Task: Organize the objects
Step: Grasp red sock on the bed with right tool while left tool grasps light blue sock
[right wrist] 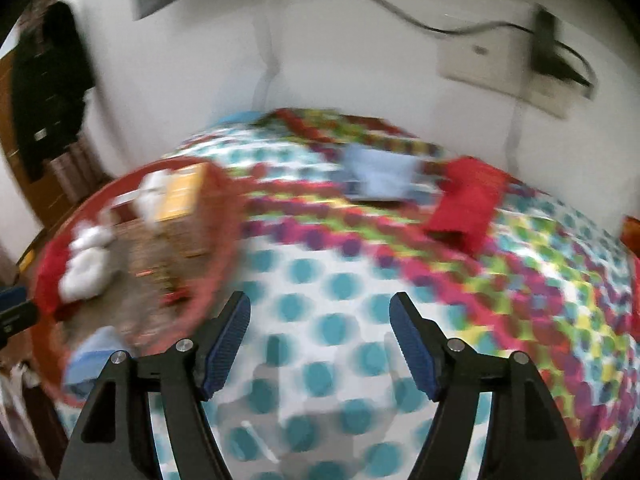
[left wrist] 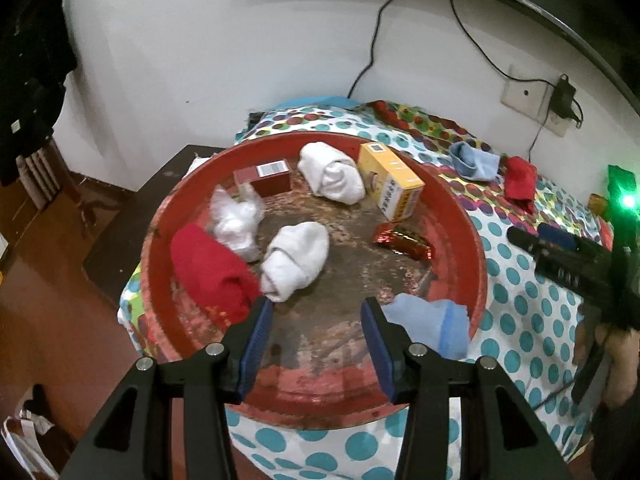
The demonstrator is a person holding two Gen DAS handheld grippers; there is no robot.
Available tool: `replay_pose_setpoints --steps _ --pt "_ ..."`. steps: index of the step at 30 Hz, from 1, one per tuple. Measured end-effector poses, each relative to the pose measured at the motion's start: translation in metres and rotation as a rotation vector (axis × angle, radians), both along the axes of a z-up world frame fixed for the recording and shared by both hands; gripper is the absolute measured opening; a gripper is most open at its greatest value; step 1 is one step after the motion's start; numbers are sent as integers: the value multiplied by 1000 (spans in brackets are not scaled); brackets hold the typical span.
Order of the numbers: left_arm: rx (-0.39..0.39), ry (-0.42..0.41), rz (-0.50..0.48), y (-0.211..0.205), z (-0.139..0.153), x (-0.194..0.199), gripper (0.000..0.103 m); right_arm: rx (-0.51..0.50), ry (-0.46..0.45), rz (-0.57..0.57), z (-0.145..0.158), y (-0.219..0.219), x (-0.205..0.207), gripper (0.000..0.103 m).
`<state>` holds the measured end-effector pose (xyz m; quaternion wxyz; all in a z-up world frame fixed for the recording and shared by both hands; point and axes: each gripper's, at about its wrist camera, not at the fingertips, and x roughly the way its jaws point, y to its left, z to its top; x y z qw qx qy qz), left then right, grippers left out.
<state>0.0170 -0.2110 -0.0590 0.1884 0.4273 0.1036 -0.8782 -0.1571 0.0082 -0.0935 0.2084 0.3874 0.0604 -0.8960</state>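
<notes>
1. Landmark first: the big red basin (left wrist: 472, 236) sits on the polka-dot cloth (left wrist: 532, 320). Everything below is relative to it.

2. Already inside the basin: a red sock (left wrist: 208, 268) at the left wall, two rolled white socks (left wrist: 296, 260) (left wrist: 332, 172), a crumpled plastic bag (left wrist: 236, 220), a red box (left wrist: 264, 176) and a yellow box (left wrist: 392, 184) toward the far side, and a shiny red wrapper (left wrist: 404, 242) near the right wall. A light blue sock (left wrist: 432, 324) is draped at the near-right rim.

3. Still outside the basin, beyond its right side on the cloth: another light blue sock (right wrist: 380, 178) and a folded red sock (right wrist: 468, 204), lying just beside each other (looks like the pairs of the ones in the basin).

4. My left gripper (left wrist: 316, 320) hangs over the near part of the basin, jaws spread apart, holding nothing.

5. My right gripper (right wrist: 320, 332) is also spread wide and empty, over bare cloth to the right of the basin. That view is heavily smeared, so it reads as mid-swing.

6. My read: we're between picks, most of the collecting done, two socks to go.

7. Next I'd send the right gripper out to the nearer sock, come down over a fold so the pads catch cloth, not tablecloth, then carry it into the basin.
</notes>
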Motion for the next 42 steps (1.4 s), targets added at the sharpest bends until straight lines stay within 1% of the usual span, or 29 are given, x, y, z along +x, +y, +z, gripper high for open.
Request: replay_pose_setpoints --steps 4,9,12,14,16,19,20,21,22,23,24,25,26,27,29,31,33,35,37,40,41,42 --pt "13 -8 -22 5 -4 -9 47 46 7 -111 -7 28 -36 70" --pt "9 -16 -40 9 -7 -20 47 38 -5 -219 -11 51 -82 70" --pt "-8 -21 -41 11 -6 -26 47 36 -2 -247 -12 53 -105 72" --pt "-26 -26 -45 12 -4 -32 47 47 9 -262 -14 52 -120 77" --pt "-40 -29 -53 14 -2 -39 47 59 8 -277 -17 50 -135 77" --pt "-58 -31 -72 19 2 -54 47 64 -22 -288 -26 47 -157 77" --pt "-61 -32 -81 21 3 -59 47 61 -42 -285 -29 46 -163 74" --pt "-65 -31 -91 25 5 -67 47 46 -57 -277 -30 46 -168 68" --pt "-66 -28 -106 29 7 -76 47 43 -59 -274 -30 47 -170 57" --pt "-68 -20 -127 35 10 -84 47 54 -59 -271 -30 48 -171 51" --pt "-73 -8 -146 42 13 -93 47 55 -64 -262 -31 50 -171 49" --pt "-76 2 -165 50 15 -103 47 51 -67 -250 -31 54 -169 44" --pt "-78 16 -186 59 16 -113 47 51 -65 -245 -30 57 -167 43" --pt "-79 37 -212 68 17 -124 48 57 -61 -239 -30 63 -164 43" --pt "-84 44 -263 88 14 -150 50 72 -58 -230 -29 77 -153 41" --pt "-59 44 -309 102 9 -173 50 57 -65 -253 -29 96 -139 41" --pt "-26 24 -331 115 3 -201 50 31 -73 -250 -28 115 -124 41" --pt "-20 33 -343 121 1 -219 50 45 -78 -247 -29 129 -110 40" --pt "-51 32 -341 130 -2 -239 50 61 -73 -228 -29 139 -98 40" --pt "-78 29 -355 138 -9 -272 50 59 -75 -226 -27 144 -89 40" --pt "-74 19 -346 137 -13 -283 50 72 -72 -226 -27 141 -88 40" --pt "-50 7 -339 134 -18 -295 50 84 -69 -227 -27 139 -91 40"
